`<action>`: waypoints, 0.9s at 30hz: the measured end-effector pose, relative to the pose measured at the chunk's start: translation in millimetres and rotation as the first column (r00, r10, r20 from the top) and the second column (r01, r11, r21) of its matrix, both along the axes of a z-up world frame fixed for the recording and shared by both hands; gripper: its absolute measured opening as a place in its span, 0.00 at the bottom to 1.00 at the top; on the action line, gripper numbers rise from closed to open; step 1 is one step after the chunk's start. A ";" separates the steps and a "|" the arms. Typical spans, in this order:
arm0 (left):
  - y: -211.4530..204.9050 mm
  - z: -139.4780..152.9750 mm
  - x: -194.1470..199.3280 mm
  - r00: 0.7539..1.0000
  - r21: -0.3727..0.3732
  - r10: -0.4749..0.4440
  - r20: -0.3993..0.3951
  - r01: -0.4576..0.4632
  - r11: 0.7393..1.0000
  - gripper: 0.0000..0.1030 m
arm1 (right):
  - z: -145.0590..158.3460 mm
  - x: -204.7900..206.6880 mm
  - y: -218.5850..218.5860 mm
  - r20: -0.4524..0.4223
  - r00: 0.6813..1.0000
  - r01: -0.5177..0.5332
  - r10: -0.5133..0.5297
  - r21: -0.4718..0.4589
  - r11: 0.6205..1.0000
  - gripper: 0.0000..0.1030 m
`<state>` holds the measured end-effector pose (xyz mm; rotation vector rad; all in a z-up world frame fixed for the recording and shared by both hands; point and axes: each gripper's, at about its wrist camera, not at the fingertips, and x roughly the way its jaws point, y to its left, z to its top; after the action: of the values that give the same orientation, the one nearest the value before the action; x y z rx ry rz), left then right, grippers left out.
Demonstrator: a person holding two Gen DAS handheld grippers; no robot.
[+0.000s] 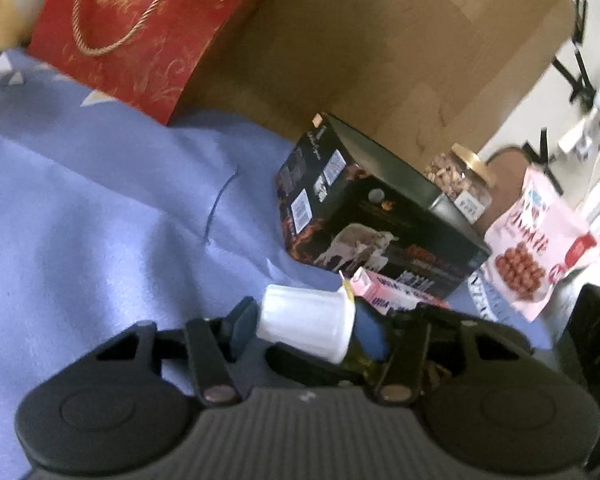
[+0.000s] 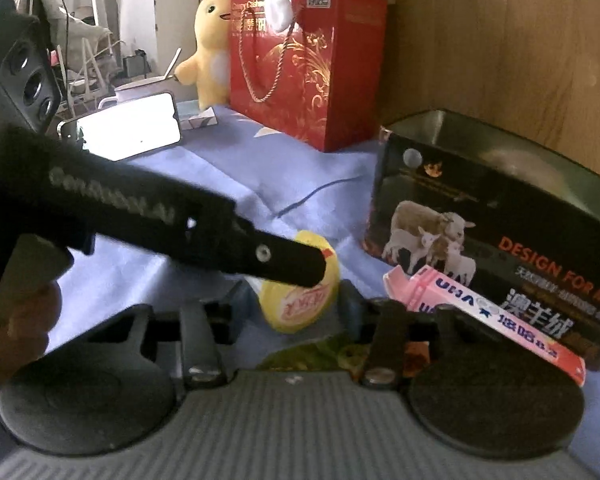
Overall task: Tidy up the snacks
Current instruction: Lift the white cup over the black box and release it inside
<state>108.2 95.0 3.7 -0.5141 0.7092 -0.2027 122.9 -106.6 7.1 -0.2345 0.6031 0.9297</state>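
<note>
My left gripper (image 1: 306, 322) is shut on a small white cup with a yellow foil lid (image 1: 310, 322), held sideways above the blue cloth. The cup's yellow lid (image 2: 300, 294) also shows in the right wrist view, under the left gripper's black body (image 2: 148, 216). An open black box with sheep printed on it (image 1: 376, 208) stands ahead; it also shows in the right wrist view (image 2: 488, 216). A pink carton (image 1: 392, 292) lies in front of it, as the right wrist view (image 2: 484, 316) shows too. My right gripper (image 2: 292, 316) is open, its fingers on either side of the cup without touching it.
A jar of nuts (image 1: 460, 180) and a pink snack bag (image 1: 536, 248) sit right of the box. A red gift bag (image 2: 304, 64), a yellow plush toy (image 2: 210, 48) and a phone (image 2: 132, 128) stand at the back. A wooden panel (image 1: 380, 40) rises behind.
</note>
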 end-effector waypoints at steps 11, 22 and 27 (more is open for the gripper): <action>-23.0 36.2 -13.5 0.996 0.034 -0.026 0.081 0.023 0.999 0.44 | 23.0 -21.1 -24.2 0.119 0.991 0.051 -0.061 0.083 0.995 0.47; -69.1 88.2 42.5 0.981 0.107 -0.099 0.164 0.082 0.991 0.44 | 64.3 21.7 -62.9 0.203 0.961 0.156 -0.189 0.168 0.973 0.48; -62.5 78.7 84.5 0.988 0.132 -0.054 0.145 0.035 0.991 0.49 | 60.2 60.7 -46.8 0.181 0.964 0.166 -0.193 0.150 0.975 0.50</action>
<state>192.7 32.5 82.4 -0.3557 0.5851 -0.2327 183.5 -153.4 67.2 -0.1450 0.3724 0.7573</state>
